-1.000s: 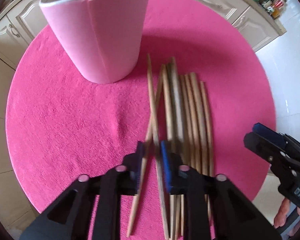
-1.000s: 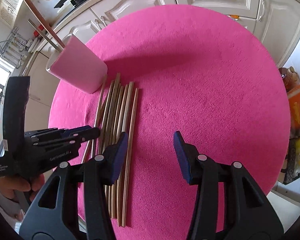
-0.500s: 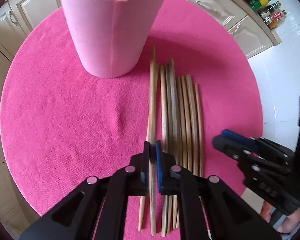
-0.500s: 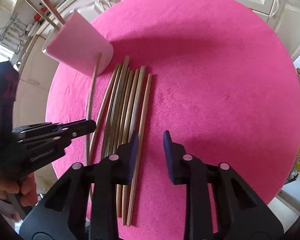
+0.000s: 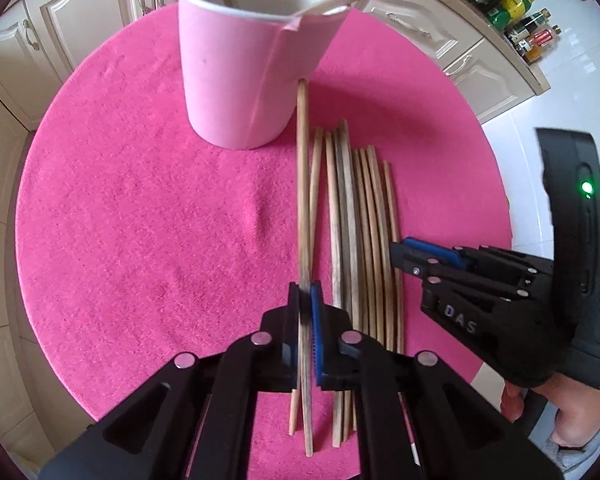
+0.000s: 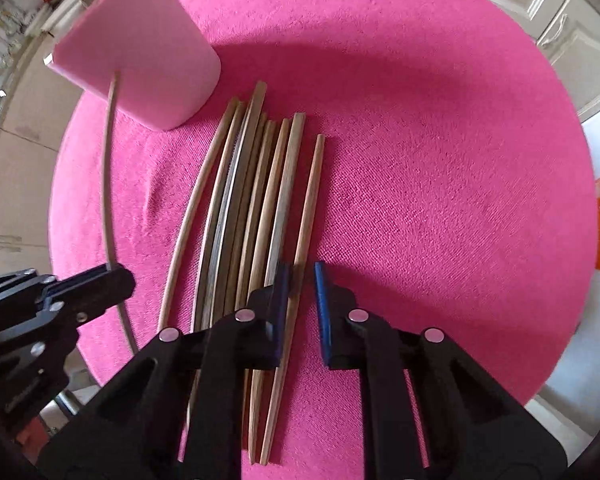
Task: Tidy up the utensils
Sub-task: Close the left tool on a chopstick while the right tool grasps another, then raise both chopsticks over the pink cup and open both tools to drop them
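Observation:
Several wooden chopsticks point(image 5: 356, 216) lie side by side on a round pink mat point(image 5: 140, 208). My left gripper point(image 5: 306, 300) is shut on one chopstick point(image 5: 302, 168), lifted above the mat and pointing at the pink cup point(image 5: 244, 64). The cup holds two sticks. In the right wrist view, the held chopstick point(image 6: 107, 168) is a thin line to the left of the cup point(image 6: 140, 52). My right gripper point(image 6: 302, 280) is open, its jaws on either side of the rightmost chopstick point(image 6: 306, 216) of the row point(image 6: 244, 200).
Cream kitchen cabinets point(image 5: 96, 12) surround the small round table. Bottles point(image 5: 528, 28) stand on a counter at the far right. The mat's right half point(image 6: 440, 184) holds nothing. White floor tiles lie beyond the table's right edge.
My left gripper shut on one chopstick and lifted it toward the cup. My right gripper moved down and left over the rightmost chopstick, its jaws narrowing.

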Demonstrator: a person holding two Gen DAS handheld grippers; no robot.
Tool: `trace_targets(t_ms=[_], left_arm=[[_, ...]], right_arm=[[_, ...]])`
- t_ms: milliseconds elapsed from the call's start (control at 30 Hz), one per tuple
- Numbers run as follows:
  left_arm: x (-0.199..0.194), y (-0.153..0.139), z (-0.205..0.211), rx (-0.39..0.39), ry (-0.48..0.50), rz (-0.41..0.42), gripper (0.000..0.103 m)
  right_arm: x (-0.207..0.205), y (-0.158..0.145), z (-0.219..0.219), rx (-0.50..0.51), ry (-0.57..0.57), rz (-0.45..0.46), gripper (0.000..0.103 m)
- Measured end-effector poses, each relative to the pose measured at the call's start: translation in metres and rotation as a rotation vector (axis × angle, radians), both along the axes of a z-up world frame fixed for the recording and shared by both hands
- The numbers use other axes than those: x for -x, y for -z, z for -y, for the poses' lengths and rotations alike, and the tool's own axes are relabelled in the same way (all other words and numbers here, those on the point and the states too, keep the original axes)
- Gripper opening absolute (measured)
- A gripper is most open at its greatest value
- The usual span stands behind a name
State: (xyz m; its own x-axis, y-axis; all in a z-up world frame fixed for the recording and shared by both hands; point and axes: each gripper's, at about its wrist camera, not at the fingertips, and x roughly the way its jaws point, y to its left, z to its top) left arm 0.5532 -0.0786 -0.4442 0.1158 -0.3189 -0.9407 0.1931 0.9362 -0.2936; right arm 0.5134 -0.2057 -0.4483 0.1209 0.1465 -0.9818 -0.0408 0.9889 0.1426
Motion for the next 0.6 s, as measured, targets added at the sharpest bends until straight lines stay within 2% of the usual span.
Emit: trace_targets(t_ms=[167, 233, 367, 600], left_arm=[[0.009, -0.007, -0.015, 0.007, -0.002, 0.01, 0.005], [0.016, -0.011, -0.023, 0.013, 0.002, 0.015, 0.005], [0.024, -0.019, -0.031, 0.027, 0.008, 0.036, 0.005], [0.034, -0.037, -0.043, 0.06, 0.002, 0.107, 0.005]], right_arm=[[-0.004, 0.0, -0.019, 0.081, -0.002, 0.012, 0.013], [-0.006, 0.0, -0.02, 0.079, 0.0, 0.008, 0.01], [-0.01, 0.0, 0.0, -0.036, 0.056, -0.019, 0.006], [-0.011, -0.021, 0.022, -0.187, 0.104, 0.045, 0.006]])
